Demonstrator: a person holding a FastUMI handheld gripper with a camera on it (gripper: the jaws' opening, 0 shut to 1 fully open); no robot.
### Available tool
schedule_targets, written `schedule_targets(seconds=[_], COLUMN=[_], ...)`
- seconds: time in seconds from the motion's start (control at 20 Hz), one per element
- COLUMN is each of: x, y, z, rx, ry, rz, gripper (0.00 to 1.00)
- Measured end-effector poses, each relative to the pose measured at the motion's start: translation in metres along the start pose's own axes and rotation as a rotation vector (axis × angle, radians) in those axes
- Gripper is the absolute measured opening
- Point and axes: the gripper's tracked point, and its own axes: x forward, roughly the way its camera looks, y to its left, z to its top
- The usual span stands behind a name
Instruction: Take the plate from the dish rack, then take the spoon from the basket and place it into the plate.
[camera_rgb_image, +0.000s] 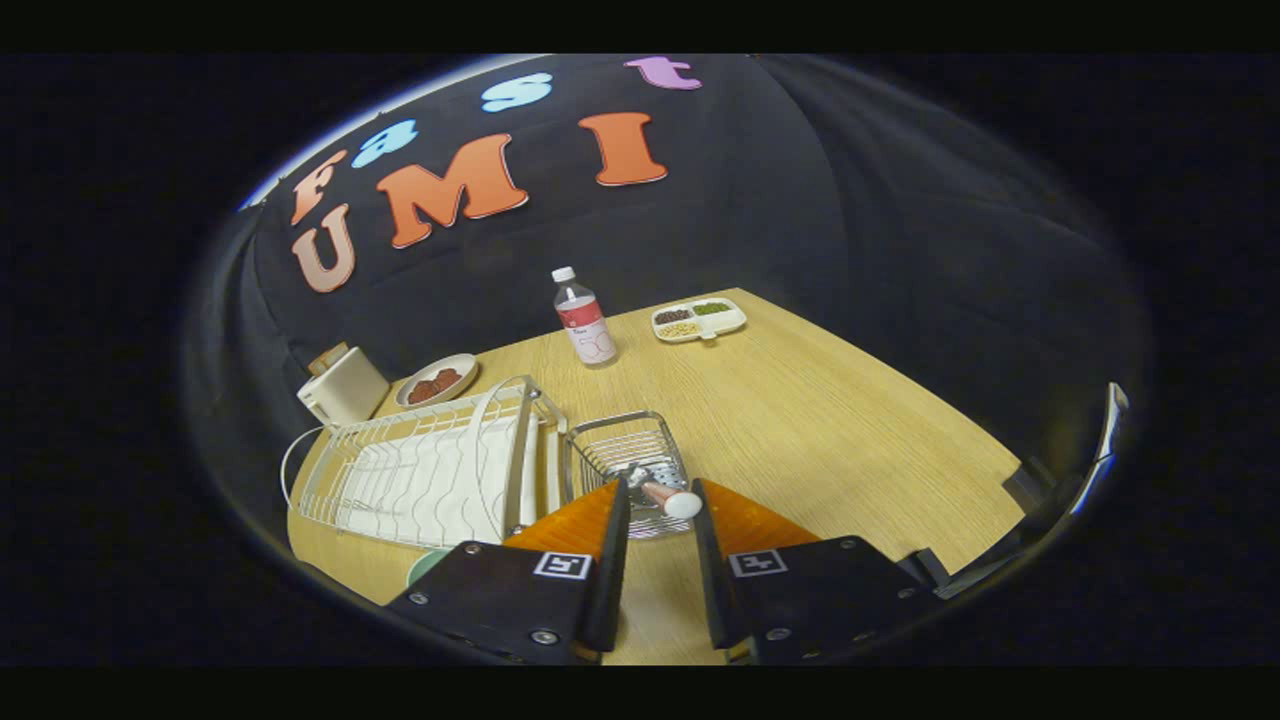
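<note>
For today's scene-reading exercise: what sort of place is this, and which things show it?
Probably a staged kitchen tabletop in a recording booth: a white wire dish rack, a small metal wire basket holding a spoon between the open claw's fingers, on a pale wooden table.

One dish rack (430, 470); one wire basket (628, 455) holding one spoon (665, 497); one bottle (585, 318); one divided tray (700, 320); one plate of food (437, 381); one toaster (343, 387); one gripper (658, 500), jaws apart; one wooden surface (820, 430).
</note>
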Motion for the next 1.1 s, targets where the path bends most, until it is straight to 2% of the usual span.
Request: schedule_targets(seconds=[0.15,0.45,0.6,0.85,1.1], x=[-0.003,-0.005,-0.014,-0.035,-0.075], y=[0.009,0.020,0.020,0.023,0.024], z=[-0.001,0.014,0.028,0.045,0.061], rx=[-0.028,0.058,0.060,-0.014,-0.055], ry=[-0.008,0.022,0.008,-0.019,-0.044], rz=[0.005,0.020,0.030,0.038,0.045], gripper=[0.23,0.13,0.12,0.11,0.10])
